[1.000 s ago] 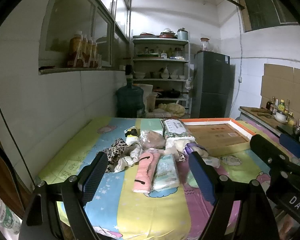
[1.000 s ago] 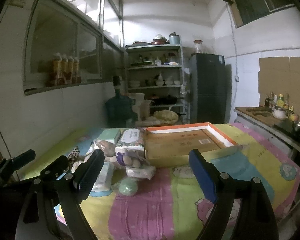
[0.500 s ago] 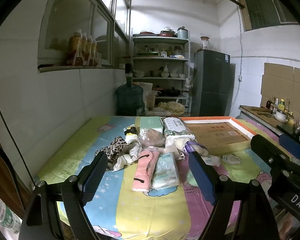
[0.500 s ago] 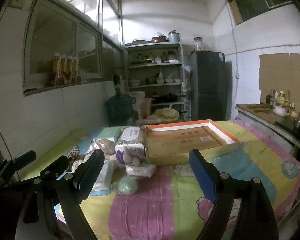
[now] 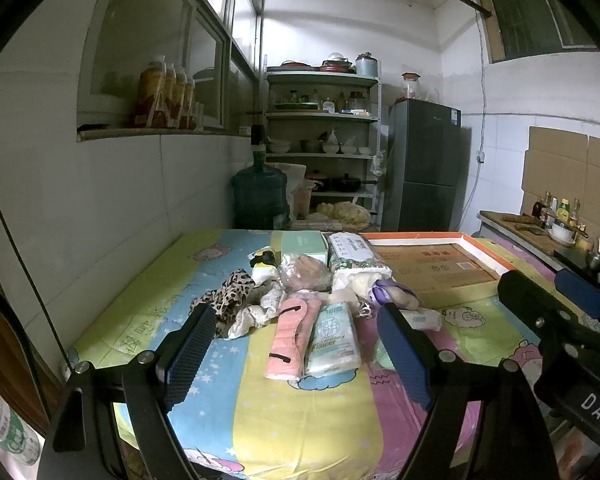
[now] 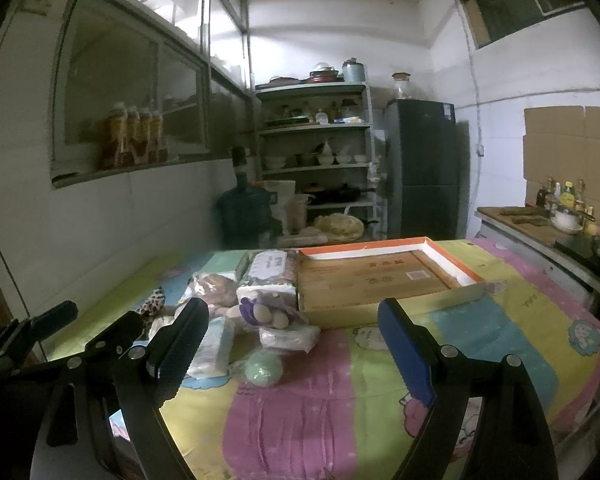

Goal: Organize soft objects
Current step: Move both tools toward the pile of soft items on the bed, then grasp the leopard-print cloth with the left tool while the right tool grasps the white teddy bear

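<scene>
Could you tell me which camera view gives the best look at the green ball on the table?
The right wrist view: the green ball lies in the open on the pink stripe, just in front of the pile, between the open gripper fingers. In the left wrist view it is almost entirely hidden behind that gripper's right finger; at most a sliver shows.

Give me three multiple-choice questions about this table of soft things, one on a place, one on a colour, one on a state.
1. Where is the orange-rimmed shallow cardboard box relative to the pile of soft items?
A right
B left
C under it

2. What colour is the small soft ball?
A red
B pale green
C black

3. What does the left tool hold?
A pink rolled cloth
B tissue pack
C nothing

Answers: 1 A, the box lies right of the pile; 2 B, it is pale green on the cartoon-print sheet; 3 C, jaws open above the table, nothing between them.
</scene>
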